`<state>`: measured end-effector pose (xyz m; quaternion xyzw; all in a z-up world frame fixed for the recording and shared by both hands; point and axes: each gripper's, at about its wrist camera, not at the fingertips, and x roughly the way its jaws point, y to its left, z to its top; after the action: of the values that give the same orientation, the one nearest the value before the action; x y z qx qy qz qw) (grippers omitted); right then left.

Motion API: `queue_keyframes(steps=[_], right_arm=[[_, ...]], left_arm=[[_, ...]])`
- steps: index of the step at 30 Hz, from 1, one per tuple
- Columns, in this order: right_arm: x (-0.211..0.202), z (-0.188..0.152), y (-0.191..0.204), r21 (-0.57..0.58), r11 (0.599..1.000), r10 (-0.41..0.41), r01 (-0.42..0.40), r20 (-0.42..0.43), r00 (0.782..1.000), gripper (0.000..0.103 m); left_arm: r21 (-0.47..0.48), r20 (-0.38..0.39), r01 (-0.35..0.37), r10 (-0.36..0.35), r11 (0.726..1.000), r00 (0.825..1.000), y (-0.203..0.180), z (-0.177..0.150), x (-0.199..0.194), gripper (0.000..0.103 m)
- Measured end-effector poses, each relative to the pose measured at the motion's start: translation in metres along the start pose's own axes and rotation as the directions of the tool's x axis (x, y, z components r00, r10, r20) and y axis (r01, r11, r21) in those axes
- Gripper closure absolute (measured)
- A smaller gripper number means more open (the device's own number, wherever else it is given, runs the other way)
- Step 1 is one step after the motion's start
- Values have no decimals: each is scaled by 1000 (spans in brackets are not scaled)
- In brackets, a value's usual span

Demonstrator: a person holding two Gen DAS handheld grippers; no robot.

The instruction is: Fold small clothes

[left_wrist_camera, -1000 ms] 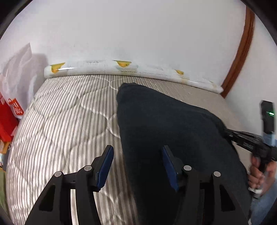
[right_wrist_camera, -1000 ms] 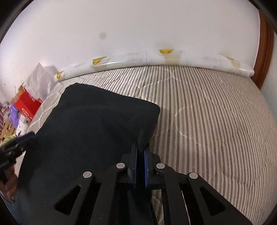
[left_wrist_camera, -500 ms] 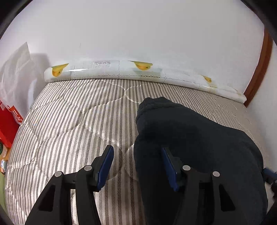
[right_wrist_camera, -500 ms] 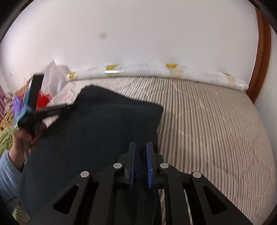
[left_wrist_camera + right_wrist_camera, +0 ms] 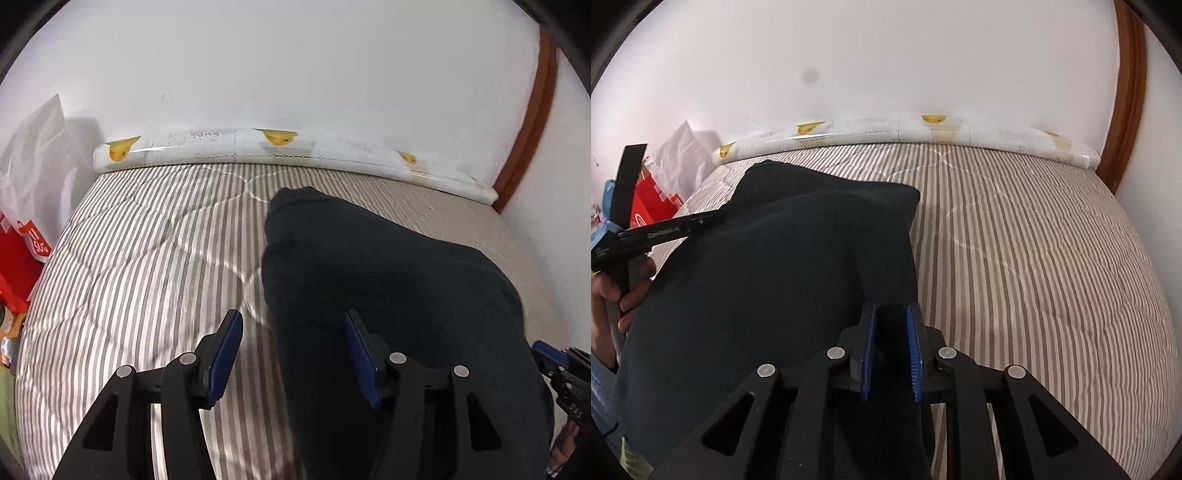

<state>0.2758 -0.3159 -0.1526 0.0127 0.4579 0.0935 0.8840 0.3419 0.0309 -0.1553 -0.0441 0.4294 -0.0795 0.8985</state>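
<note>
A dark navy garment [image 5: 388, 295] lies on the striped bed, folded over itself, with its left edge running between my left gripper's fingers. My left gripper [image 5: 291, 325] is open and holds nothing. In the right wrist view the same garment [image 5: 768, 266] covers the left half of the bed. My right gripper [image 5: 890, 321] has its jaws parted a little with a strip of the dark cloth lying between them, not pinched. The left gripper [image 5: 716, 218] shows at the left over the garment's far edge, and the right gripper's tip shows in the left wrist view [image 5: 550, 350].
The striped quilted mattress [image 5: 1034, 258] fills both views. A white roll with yellow prints [image 5: 258, 147] lies along the wall. A red box [image 5: 18, 251] and white plastic bag [image 5: 29, 155] stand at the left. A wooden door frame [image 5: 1126, 92] is at the right.
The right gripper's jaws have parted and let go of the cloth. The garment has come down from being held up and now lies folded on the bed. The left gripper stays open.
</note>
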Motion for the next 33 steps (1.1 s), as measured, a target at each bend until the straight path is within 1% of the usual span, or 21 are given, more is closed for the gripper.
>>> queue_keyframes(steps=[2, 4, 6, 9, 11, 15, 18, 20, 22, 26, 29, 30, 31, 33], right_arm=[[-7, -7, 0, 5, 1000, -3, 3, 1, 1000, 80], [-14, -17, 0, 11, 1000, -9, 9, 2, 1000, 79], [-20, -28, 1, 8, 1000, -23, 23, -3, 1000, 78], [-26, -41, 0, 15, 998, -68, 68, -18, 998, 78], [-33, -48, -4, 35, 997, -74, 75, -28, 997, 78], [-56, -59, -6, 62, 997, -49, 48, 12, 999, 78], [-75, -68, -3, 58, 998, -14, 11, 51, 999, 78], [-85, -75, 1, 59, 998, 18, -22, 72, 997, 78], [-86, -80, 9, 42, 999, 23, -26, 68, 997, 78], [-79, -93, 19, 4, 1000, -17, 17, 38, 999, 79], [-76, -102, 17, -1, 994, -108, 108, 28, 994, 79], [-78, -103, 14, 0, 995, -103, 103, 28, 994, 79], [-82, -103, 9, 12, 997, -75, 74, 33, 997, 78], [-85, -97, -1, 42, 998, -50, 48, 37, 998, 78]], left_arm=[[10, -6, 10, -10, 1000, 1000, -3, -10, -11, 49], [21, 6, 6, -6, 1000, 1000, -7, -18, -23, 49], [23, 11, 9, -9, 1000, 1000, -9, -26, -36, 49], [25, 1, 17, -17, 1000, 1000, -12, -41, -50, 49], [31, 2, 11, -11, 999, 1000, -14, -52, -58, 49], [15, 0, 20, -20, 1000, 1000, -17, -73, -73, 49], [1, -3, 36, -36, 999, 999, -20, -87, -83, 49], [11, -2, 39, -39, 999, 999, -24, -95, -89, 49], [31, -4, 40, -40, 999, 999, -30, -104, -96, 49], [34, -6, 43, -43, 998, 999, -33, -117, -104, 48], [18, -5, 54, -54, 998, 999, -31, -125, -108, 48], [13, -1, 60, -60, 998, 998, -29, -127, -111, 48], [8, 2, 68, -68, 998, 998, -28, -127, -113, 48], [3, 5, 78, -78, 997, 997, -27, -126, -114, 48]])
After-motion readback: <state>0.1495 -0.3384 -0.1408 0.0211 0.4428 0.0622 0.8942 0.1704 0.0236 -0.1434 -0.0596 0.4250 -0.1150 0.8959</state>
